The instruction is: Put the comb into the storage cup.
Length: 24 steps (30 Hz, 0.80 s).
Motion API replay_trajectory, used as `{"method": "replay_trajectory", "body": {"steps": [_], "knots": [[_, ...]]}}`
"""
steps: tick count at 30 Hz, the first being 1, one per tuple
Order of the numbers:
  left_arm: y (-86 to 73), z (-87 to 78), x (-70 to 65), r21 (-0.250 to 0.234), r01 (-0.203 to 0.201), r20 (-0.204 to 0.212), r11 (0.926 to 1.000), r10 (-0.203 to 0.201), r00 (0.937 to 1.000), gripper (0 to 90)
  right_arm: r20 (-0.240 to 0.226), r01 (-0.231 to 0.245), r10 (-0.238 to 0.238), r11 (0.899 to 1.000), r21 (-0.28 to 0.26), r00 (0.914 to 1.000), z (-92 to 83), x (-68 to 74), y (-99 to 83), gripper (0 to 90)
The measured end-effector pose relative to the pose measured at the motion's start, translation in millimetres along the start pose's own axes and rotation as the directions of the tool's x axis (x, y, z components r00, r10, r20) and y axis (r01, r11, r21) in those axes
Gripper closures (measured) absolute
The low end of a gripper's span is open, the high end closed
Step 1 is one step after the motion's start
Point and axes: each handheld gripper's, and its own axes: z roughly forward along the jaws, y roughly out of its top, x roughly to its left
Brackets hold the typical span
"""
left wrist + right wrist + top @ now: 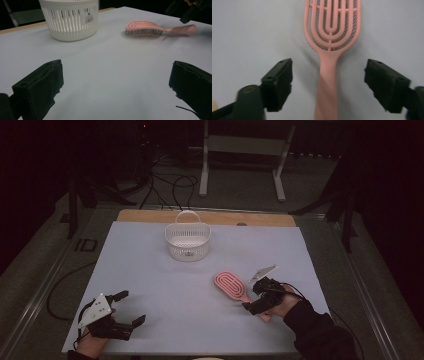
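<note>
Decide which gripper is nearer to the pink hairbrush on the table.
Right. The right gripper sits over the hairbrush handle, open jaws on either side of it without touching. The left gripper lies open far across the table, near the front left corner.

Black two-jaw grippers, grey three-cornered plates, trailing cables, dark sleeve (320, 332)
</note>
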Motion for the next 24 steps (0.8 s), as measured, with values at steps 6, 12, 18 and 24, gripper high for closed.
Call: {"method": "replay_trajectory", "body": {"steps": [6,12,18,24], "knots": [[0.1,0.1,-0.3,0.001,0.0,0.0,1.0,0.0,1.0,0.1,0.018,0.006,-0.006,0.999,0.035,0.9998,2.6,2.3,2.5,9.1],[0.2,0.0,-0.4,0.002,-0.001,0.0,1.0,0.001,1.0,0.1,-0.009,0.007,-0.006,0.998,0.057,0.9999,4.8,0.7,4.2,7.7],[0.2,0.1,-0.5,0.003,-0.001,0.001,1.0,0.001,1.0,0.1,-0.017,0.007,-0.006,0.998,0.068,0.9998,9.1,0.4,4.8,7.8],[0.2,0.0,-0.4,0.001,-0.001,0.0,1.0,0.001,1.0,0.1,-0.024,0.012,-0.01,0.996,0.089,0.9997,14.9,0.3,5.9,8.0]]}}
